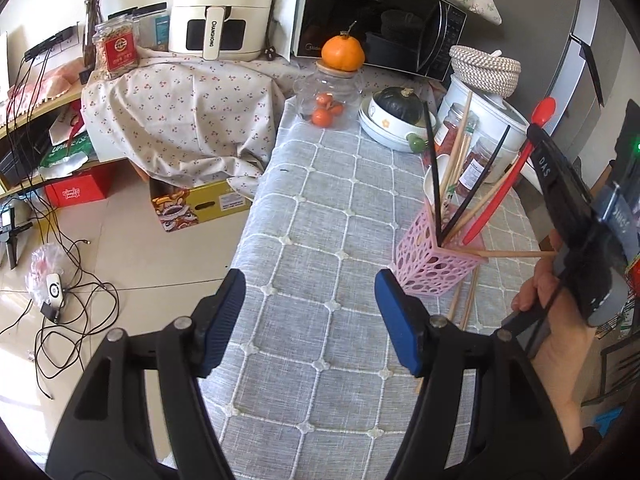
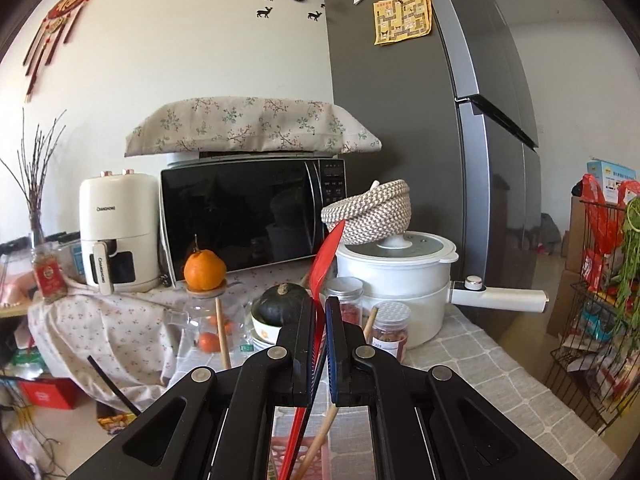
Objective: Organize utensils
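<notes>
Well, the right gripper [image 2: 320,312] is pinching the red spoon [image 1: 500,196] over the pink holder [image 1: 432,264], already holding chopsticks. Two chopsticks [image 1: 464,300] are lying beside it. The left gripper [image 1: 310,320] is waiting wide open.

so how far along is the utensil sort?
Mostly done: the pink holder already stands on the table with black and wooden chopsticks and a white spoon in it. In hand: the right hand-held gripper is shut on the red spoon, whose lower end is at the holder's mouth. Left: wooden chopsticks lying on the cloth beside the holder. The left hand-held gripper is open, empty.
</notes>
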